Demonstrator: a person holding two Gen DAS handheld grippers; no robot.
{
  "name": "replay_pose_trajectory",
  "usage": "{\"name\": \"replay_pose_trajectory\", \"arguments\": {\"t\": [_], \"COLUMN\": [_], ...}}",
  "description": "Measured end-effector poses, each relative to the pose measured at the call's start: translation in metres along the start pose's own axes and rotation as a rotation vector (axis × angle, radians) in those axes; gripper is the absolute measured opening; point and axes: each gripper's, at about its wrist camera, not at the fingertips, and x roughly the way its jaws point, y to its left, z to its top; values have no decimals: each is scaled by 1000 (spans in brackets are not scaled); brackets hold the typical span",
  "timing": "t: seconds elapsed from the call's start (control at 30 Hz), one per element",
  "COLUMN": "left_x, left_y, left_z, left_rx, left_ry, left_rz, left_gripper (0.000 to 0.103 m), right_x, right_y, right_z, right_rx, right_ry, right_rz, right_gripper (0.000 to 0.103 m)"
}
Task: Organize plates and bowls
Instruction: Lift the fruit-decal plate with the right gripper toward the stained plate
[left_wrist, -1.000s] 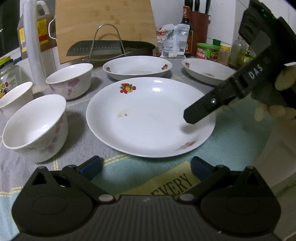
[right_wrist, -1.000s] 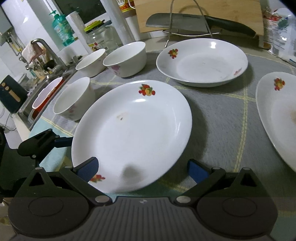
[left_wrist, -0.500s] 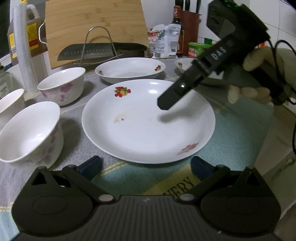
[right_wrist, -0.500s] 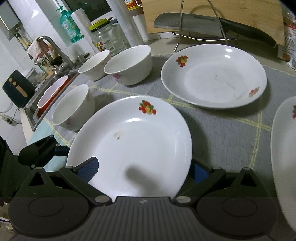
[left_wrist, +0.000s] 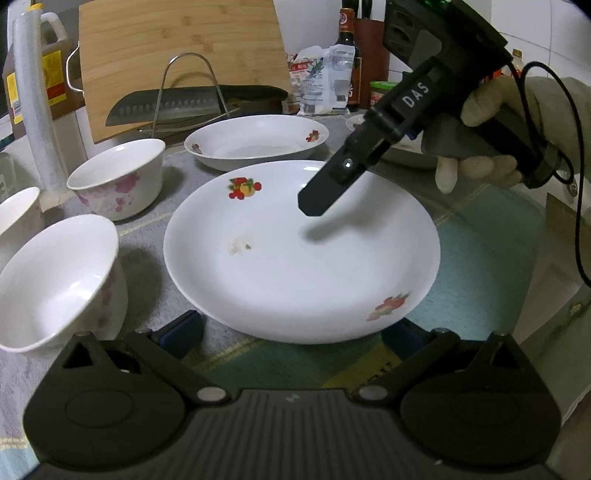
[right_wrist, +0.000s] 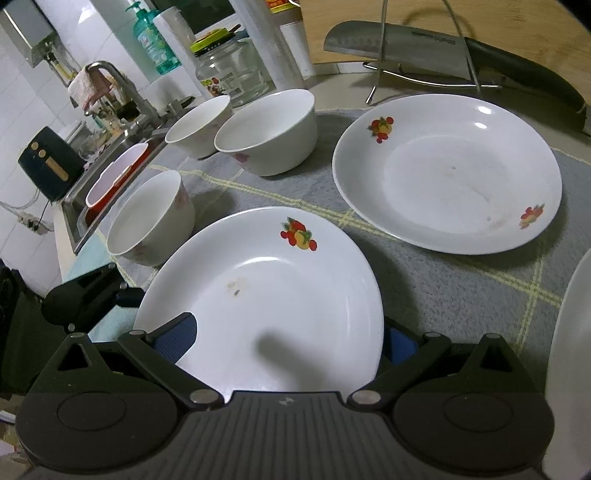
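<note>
A white plate with fruit prints (left_wrist: 295, 266) lies on the grey cloth, right in front of my open left gripper (left_wrist: 295, 332), whose jaws stand either side of its near rim. My right gripper (right_wrist: 288, 339) is open, with the same plate (right_wrist: 266, 295) between its jaws: one finger (left_wrist: 325, 192) hangs over the plate, the other is below its rim. A second plate (left_wrist: 255, 142) (right_wrist: 447, 173) lies behind. A third plate (right_wrist: 569, 350) shows at the right edge. Three white bowls (left_wrist: 118, 177) (left_wrist: 55, 280) (right_wrist: 266, 129) stand to the left.
A wooden cutting board (left_wrist: 177, 55), a cleaver (left_wrist: 166, 107) on a wire rack, bottles and jars stand along the back. A sink (right_wrist: 107, 173) with a red basin lies left of the bowls. The counter edge runs at the right (left_wrist: 554, 258).
My right gripper has moved in over the near plate from the right, so its jaws now straddle the rim. My left gripper has come closer to the plate's near edge.
</note>
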Motion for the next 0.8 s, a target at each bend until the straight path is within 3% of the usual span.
{"name": "replay_pose_trajectory", "arguments": {"t": [0.33, 0.8], "left_x": [1, 0], "left_y": [-2, -1], "left_z": [4, 2], "left_rx": [65, 80], "left_ry": [-2, -11], "left_rz": [-10, -20], "left_gripper": [103, 103], "right_x": [2, 1], "right_y": [1, -2], "right_z": [4, 5], "right_rx": [-11, 17], "right_ry": [26, 30], "right_rz": [35, 51], "right_gripper": [103, 103]}}
